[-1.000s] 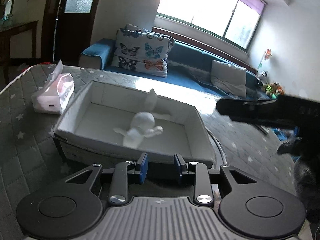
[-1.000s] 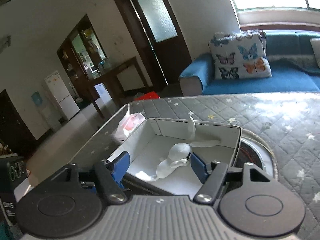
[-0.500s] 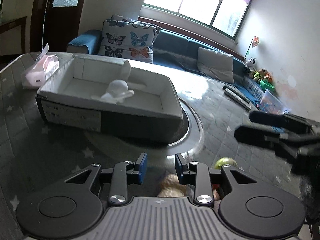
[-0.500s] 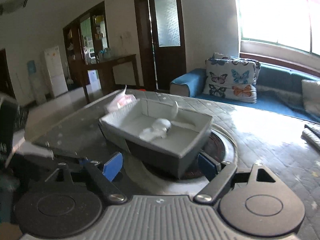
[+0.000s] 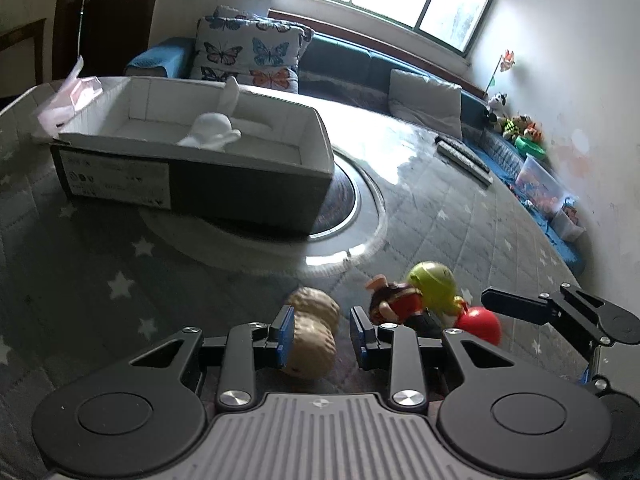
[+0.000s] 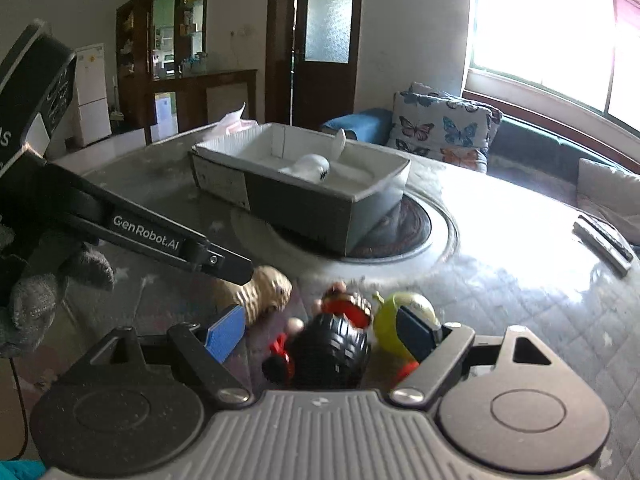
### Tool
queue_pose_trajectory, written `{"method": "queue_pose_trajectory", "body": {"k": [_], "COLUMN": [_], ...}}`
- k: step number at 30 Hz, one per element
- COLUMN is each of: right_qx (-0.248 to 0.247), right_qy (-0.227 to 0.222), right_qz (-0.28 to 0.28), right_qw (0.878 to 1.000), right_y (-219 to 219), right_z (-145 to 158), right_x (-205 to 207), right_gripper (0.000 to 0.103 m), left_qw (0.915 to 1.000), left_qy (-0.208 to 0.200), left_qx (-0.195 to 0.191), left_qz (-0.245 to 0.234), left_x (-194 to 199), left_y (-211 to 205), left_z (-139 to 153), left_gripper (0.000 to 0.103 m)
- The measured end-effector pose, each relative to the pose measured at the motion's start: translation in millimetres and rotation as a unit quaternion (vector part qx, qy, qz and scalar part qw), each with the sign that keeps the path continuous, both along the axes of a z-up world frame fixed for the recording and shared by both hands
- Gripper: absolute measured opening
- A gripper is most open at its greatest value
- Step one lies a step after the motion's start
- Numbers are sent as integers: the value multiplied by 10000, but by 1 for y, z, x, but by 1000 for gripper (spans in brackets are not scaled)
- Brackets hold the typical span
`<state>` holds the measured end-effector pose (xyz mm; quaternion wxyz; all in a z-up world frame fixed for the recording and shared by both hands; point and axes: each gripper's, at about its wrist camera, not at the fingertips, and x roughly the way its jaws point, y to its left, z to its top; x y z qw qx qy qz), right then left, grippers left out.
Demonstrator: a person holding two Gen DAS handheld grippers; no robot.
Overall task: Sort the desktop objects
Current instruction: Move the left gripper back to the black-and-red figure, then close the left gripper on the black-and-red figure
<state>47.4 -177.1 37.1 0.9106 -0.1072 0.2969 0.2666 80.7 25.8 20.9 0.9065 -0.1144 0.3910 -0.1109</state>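
Note:
A tan peanut-shaped toy (image 5: pixel 314 330) lies on the grey quilted table between the open fingers of my left gripper (image 5: pixel 322 334); the pads do not press it. The peanut toy (image 6: pixel 266 290) also shows in the right wrist view. Right of it sit a green-headed figure (image 5: pixel 432 284), a red ball (image 5: pixel 480 324) and a black-wheeled toy (image 6: pixel 328 350). My right gripper (image 6: pixel 320 330) is open around the wheeled toy and the green-headed figure (image 6: pixel 396 314). A white-lined box (image 5: pixel 192 160) holds a white shark toy (image 5: pixel 212 130).
The box rests on a round turntable (image 5: pixel 360 216) at the table's middle. A pink tissue pack (image 5: pixel 68 100) lies behind the box. Remote controls (image 5: pixel 464 156) lie at the far right. A gloved hand (image 6: pixel 36 284) holds the left gripper. A blue sofa with butterfly cushions stands beyond.
Both grippers pulled back from the box and dropped low to the table's near side. The left now straddles the peanut toy, and the right straddles the wheeled toy.

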Motion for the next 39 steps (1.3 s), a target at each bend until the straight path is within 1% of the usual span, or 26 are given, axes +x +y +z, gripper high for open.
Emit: {"method": "queue_pose_trajectory", "body": {"k": [13, 30, 39], "right_qx": [-22, 78, 185], "right_qy": [121, 291, 338], "right_qz": [-157, -227, -216], "right_qw": [9998, 9993, 9990], "right_y": [0, -6, -6], "right_z": [-19, -32, -32], "right_x": [-11, -12, -8], "right_gripper": [85, 85, 85], "left_qw": [9998, 9990, 9978], "left_qy": [78, 273, 390], "left_qx": [-105, -330, -508], "left_qz": [-150, -162, -194], "left_x": [-3, 6, 16], "left_y": [-20, -28, -33], "left_z": [-3, -7, -10], "left_gripper": [33, 33, 33]}}
